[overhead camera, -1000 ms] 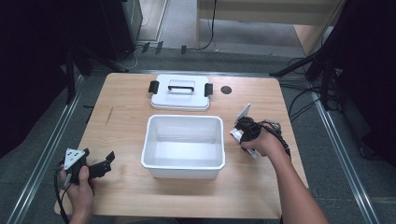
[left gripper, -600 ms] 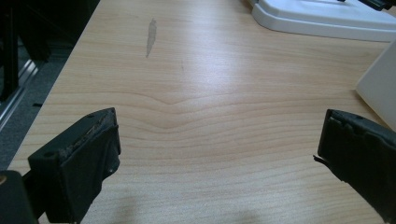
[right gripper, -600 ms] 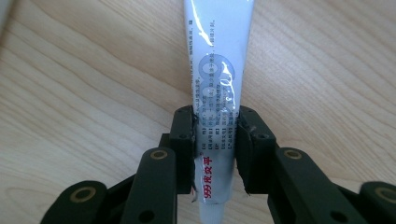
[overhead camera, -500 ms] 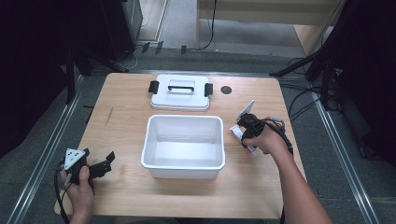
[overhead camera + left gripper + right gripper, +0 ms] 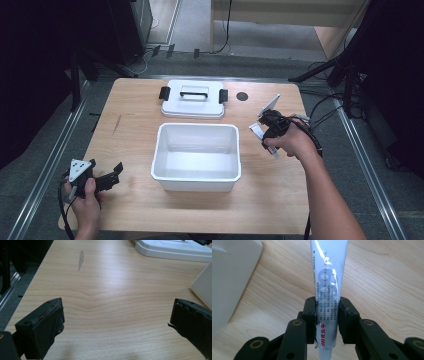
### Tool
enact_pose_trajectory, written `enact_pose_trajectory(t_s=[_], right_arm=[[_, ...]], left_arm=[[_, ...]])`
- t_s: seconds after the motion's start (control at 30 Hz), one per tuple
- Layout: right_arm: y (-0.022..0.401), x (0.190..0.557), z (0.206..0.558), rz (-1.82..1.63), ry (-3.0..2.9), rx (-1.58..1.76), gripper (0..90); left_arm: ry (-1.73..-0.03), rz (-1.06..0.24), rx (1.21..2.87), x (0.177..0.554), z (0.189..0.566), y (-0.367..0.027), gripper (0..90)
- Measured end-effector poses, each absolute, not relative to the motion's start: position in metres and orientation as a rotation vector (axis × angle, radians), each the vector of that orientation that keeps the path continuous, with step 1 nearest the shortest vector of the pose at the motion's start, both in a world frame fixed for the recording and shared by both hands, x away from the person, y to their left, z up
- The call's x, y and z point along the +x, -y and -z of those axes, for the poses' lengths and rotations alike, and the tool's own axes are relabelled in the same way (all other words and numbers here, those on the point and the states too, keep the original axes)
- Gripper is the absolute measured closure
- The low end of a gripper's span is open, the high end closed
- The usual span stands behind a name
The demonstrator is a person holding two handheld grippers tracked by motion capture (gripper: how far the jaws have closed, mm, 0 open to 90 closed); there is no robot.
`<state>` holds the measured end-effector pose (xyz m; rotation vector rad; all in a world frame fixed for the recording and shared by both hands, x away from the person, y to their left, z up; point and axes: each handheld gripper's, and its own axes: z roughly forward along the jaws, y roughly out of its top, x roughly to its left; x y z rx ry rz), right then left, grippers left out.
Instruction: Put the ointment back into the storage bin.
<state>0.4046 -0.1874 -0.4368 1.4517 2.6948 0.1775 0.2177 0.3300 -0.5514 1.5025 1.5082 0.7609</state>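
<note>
Right gripper (image 5: 327,315) pinching white ointment tube (image 5: 329,285) near its cap end, right of centre frame, clear of table (image 5: 135,125), ready for open bin (image 5: 196,156). Left gripper (image 5: 117,322) spread, idle lower left.

Both grippers are black; the left gripper (image 5: 107,178) wears a grey three-cornered plate (with dark dots), and the right gripper (image 5: 327,315) shows brass-coloured screws.

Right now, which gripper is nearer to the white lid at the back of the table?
The right gripper. It hangs beside the bin's right side, holding a tube, fairly close to the lid. The left gripper rests near the front left corner, farther away.
</note>
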Motion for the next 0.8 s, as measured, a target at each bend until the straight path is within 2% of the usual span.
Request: enact_pose_trajectory(t_s=[0.8], right_arm=[[0.161,0.404,0.391,-0.238,-2.731,1.360,71.6]], left_arm=[[-1.508,-0.757,1.504,0.218,0.551,-0.330,0.0]])
